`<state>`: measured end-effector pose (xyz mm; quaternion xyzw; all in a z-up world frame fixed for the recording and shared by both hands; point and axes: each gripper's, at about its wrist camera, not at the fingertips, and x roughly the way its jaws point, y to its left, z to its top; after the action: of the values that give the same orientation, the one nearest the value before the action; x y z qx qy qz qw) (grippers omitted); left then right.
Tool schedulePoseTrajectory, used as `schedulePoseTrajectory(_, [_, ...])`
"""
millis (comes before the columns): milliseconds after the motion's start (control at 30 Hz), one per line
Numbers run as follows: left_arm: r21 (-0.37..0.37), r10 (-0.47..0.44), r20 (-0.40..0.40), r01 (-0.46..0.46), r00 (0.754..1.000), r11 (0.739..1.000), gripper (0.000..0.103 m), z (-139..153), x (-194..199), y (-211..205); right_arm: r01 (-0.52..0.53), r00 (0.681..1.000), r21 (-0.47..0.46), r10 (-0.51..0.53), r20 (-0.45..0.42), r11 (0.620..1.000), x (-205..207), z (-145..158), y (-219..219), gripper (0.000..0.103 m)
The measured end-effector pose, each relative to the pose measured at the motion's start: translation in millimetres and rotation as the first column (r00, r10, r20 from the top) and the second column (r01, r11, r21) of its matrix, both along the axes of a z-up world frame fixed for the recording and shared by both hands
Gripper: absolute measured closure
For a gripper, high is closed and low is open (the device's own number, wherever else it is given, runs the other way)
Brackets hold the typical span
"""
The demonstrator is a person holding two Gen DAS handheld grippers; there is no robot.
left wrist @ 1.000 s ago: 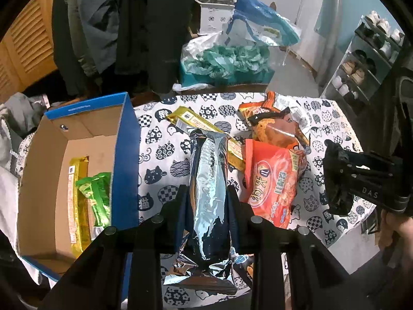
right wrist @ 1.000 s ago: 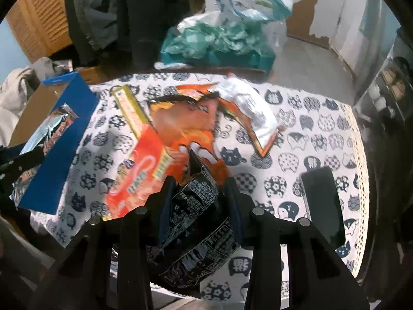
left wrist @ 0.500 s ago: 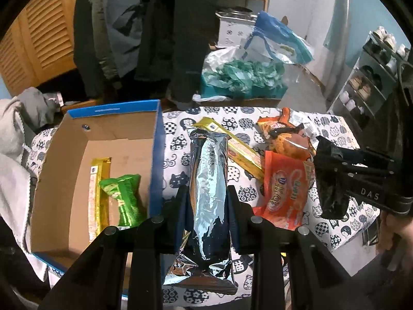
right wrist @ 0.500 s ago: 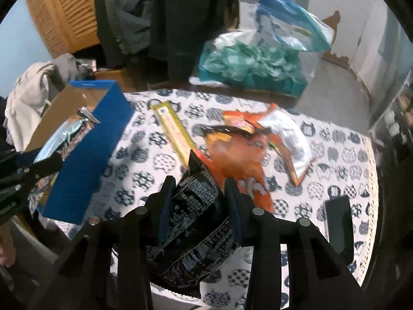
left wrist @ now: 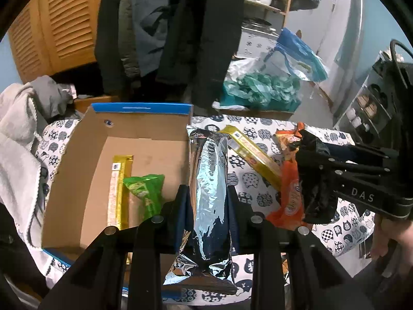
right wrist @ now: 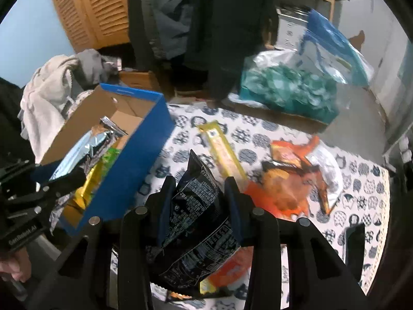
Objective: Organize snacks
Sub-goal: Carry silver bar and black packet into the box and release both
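Note:
My left gripper (left wrist: 207,193) is shut on a long silver foil snack pack (left wrist: 209,193), held above the right wall of the open blue cardboard box (left wrist: 139,107). The box holds a gold bar pack (left wrist: 117,188) and a green snack bag (left wrist: 145,191). My right gripper (right wrist: 200,188) is shut on a black snack bag (right wrist: 198,219), held above the table beside the box (right wrist: 139,160). It also shows in the left wrist view (left wrist: 317,180). On the cat-print cloth lie a yellow bar pack (right wrist: 223,152) and orange snack bags (right wrist: 286,180).
A dark phone (right wrist: 352,248) lies at the table's right edge. Behind the table are hanging coats (left wrist: 180,25), a teal bundle in plastic bags (left wrist: 260,90) and a shoe rack (left wrist: 369,106). Grey clothes (left wrist: 20,134) are piled left of the box.
Both grippers moved left with their packs. The silver pack now hangs over the box's right wall, and the black bag has come close to the box.

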<state>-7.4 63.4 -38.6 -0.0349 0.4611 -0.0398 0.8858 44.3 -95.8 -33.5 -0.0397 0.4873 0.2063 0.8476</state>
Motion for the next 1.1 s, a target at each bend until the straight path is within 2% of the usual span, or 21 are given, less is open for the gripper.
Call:
schedulePoseTrajectory(567, [-0.057,0.143,-0.008,-0.143,0.99,0.988,0.074,-2,-6,74,-0.134,0.991,0.031,0.134,0.006,0.99,15,8,98,0.065])
schedulePoseTrajectory(1100, [-0.059,0.261,-0.047,-0.263,0.964,0.963,0.074,-20,-7,131,-0.226,0.973,0.031,0.227,-0.042,0.974,25,-15,172,0.065])
